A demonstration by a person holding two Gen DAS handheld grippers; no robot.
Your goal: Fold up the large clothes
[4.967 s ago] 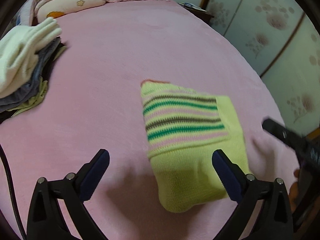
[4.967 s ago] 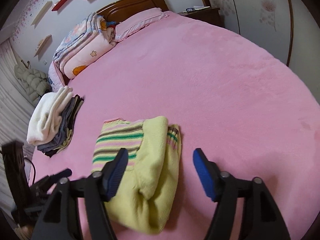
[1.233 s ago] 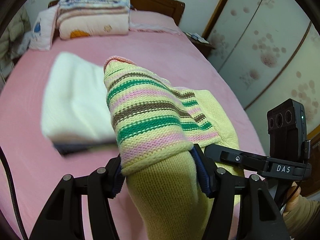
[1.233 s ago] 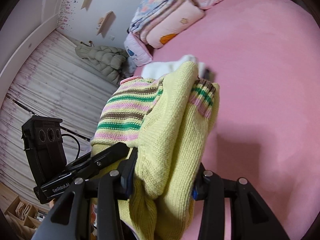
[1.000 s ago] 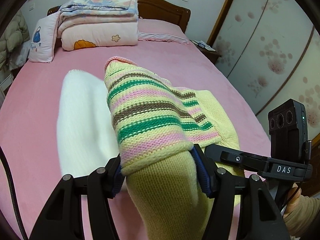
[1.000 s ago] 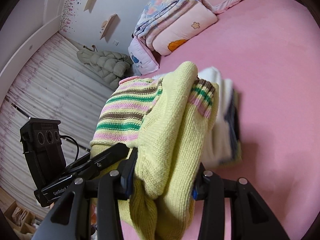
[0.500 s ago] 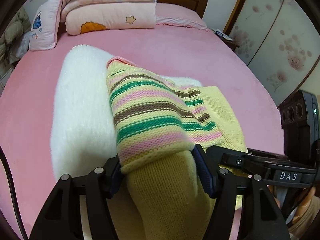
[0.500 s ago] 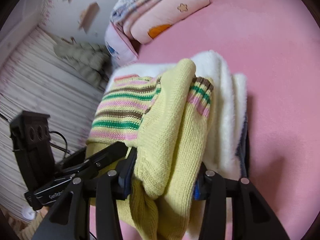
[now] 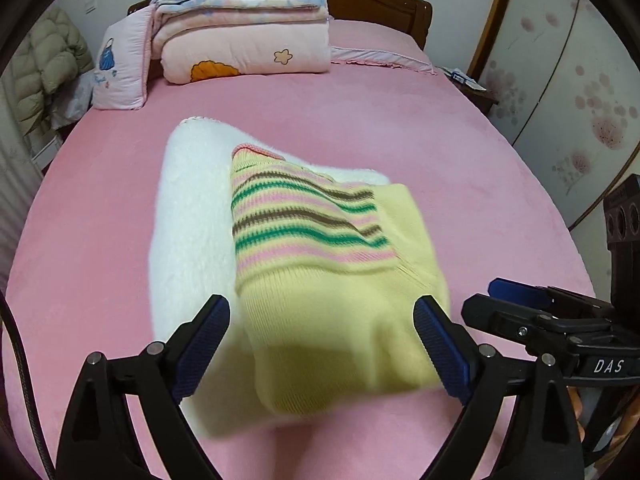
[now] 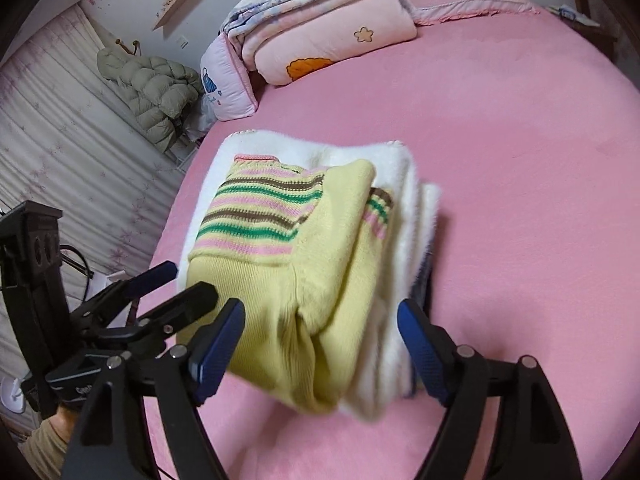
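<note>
While the folded yellow striped sweater [image 9: 320,264] lies atop a white fleece stack [image 9: 192,216], its collar end points toward the headboard [image 9: 376,4]; both tongs, left [image 9: 326,346] and right [image 10: 322,346], gape released around it, with pink bed [image 9: 460,152] open rightward.

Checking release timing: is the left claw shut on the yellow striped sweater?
No, the left claw is open, and the yellow striped sweater lies free on the white folded garment.
</note>
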